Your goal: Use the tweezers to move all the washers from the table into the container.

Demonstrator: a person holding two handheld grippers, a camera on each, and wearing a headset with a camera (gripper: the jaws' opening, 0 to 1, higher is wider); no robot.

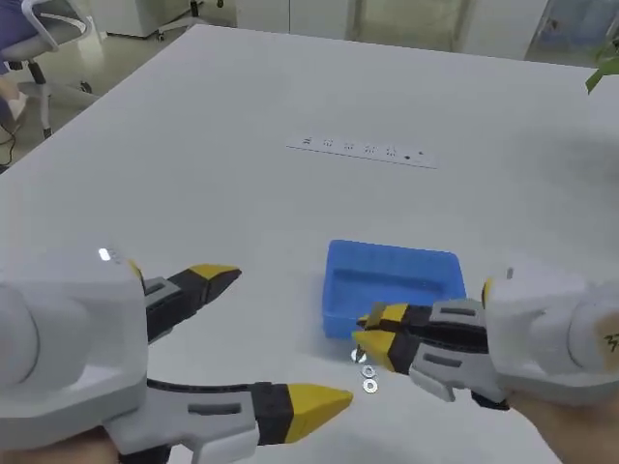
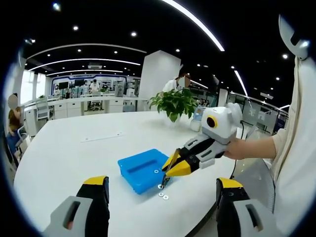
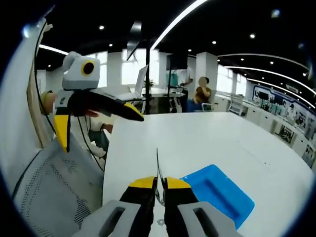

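The blue container (image 1: 392, 285) lies on the white table (image 1: 290, 97), just in front of my right gripper (image 1: 366, 329). That gripper is shut on thin tweezers (image 3: 158, 168), whose tips (image 2: 162, 185) point down at the table beside the container's near edge. A few small washers (image 1: 368, 378) lie on the table by the tips, and I see them again as washers (image 2: 163, 195) in the left gripper view. One washer (image 2: 156, 171) seems to lie in the container (image 2: 140, 170). My left gripper (image 1: 288, 333) hovers open to the left, holding nothing.
A flush socket strip (image 1: 363, 152) sits in the table's middle, far behind the container. A potted plant (image 2: 174, 102) stands at the far table edge. An office chair (image 1: 48, 29) is off the table's far left corner. People stand in the background.
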